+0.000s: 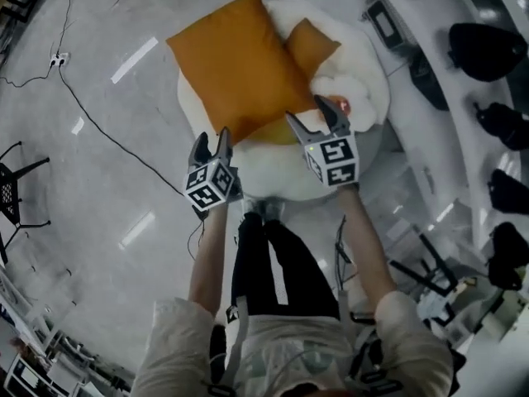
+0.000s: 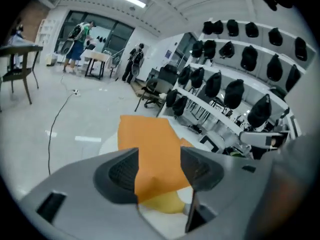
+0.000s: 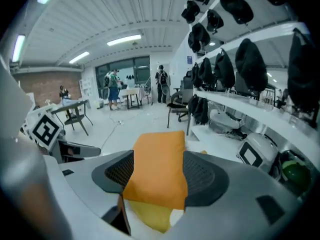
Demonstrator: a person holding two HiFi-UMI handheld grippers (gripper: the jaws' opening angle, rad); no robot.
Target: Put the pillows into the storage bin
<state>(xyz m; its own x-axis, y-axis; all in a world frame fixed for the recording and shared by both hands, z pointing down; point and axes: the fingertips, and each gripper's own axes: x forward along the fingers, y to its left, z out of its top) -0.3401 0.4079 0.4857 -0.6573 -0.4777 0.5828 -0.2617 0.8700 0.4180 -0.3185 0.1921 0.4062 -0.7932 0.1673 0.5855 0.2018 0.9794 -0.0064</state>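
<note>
Upper centre of the head view, the large orange pillow lies on a round white base, with a smaller orange pillow at its right. Your left gripper is at its lower-left corner and your right gripper at its lower-right edge — both with fingers spread apart, clamping nothing.

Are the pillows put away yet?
Not yet, nothing is put away. The left claw and right claw are open and empty, near the big orange pillow. It, the small orange pillow and a white fluffy thing are left in a pile.
</note>
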